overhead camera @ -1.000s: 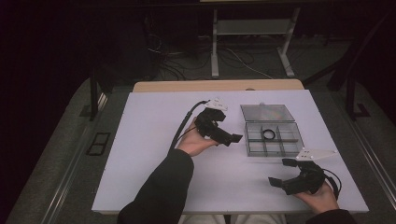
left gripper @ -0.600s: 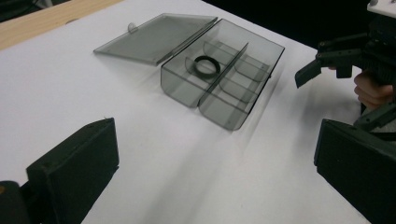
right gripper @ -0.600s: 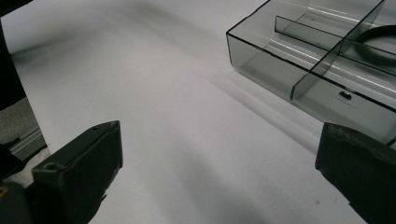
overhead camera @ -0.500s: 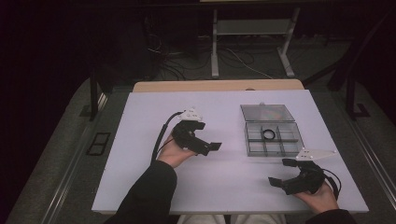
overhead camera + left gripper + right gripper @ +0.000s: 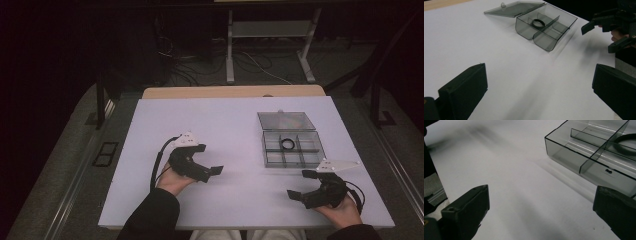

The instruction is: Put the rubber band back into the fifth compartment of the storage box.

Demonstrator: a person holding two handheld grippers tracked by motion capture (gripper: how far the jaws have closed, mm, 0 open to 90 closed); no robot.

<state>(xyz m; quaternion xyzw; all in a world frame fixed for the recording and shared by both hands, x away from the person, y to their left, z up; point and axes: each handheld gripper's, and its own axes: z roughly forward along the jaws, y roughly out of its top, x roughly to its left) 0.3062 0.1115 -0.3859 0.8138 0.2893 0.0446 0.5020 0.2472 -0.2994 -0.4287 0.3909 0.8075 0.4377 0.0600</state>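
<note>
Your left gripper point(image 5: 210, 172) sits low over the white table point(image 5: 225, 135), its jaws spread wide with nothing between them; in the left gripper view the two black jaws stand at the far edges of the frame with bare tabletop in the gap. It points toward your right, across the table, with its cable looping back over your left hand point(image 5: 172, 181).

Your right gripper point(image 5: 302, 185) rests near the table's front right corner, held in your right hand point(image 5: 342, 210). Its jaws are also parted and hold nothing, and they point to your left, roughly back toward the other gripper. The two grippers are well apart.

Beyond your right gripper, nearer to it than to the left one, lies the clear smoky compartment box point(image 5: 292, 148). Its long axis runs left to right along the table's width, and dividers split it into several cells. Its hinged lid point(image 5: 286, 120) is open and lies flat on the table behind it, on the far side from you. A black ring point(image 5: 287, 144) lies flat in one of the back cells, next to the lid's hinge line. In the right gripper view the box's front wall is just ahead of the jaws, to their right side.
</note>
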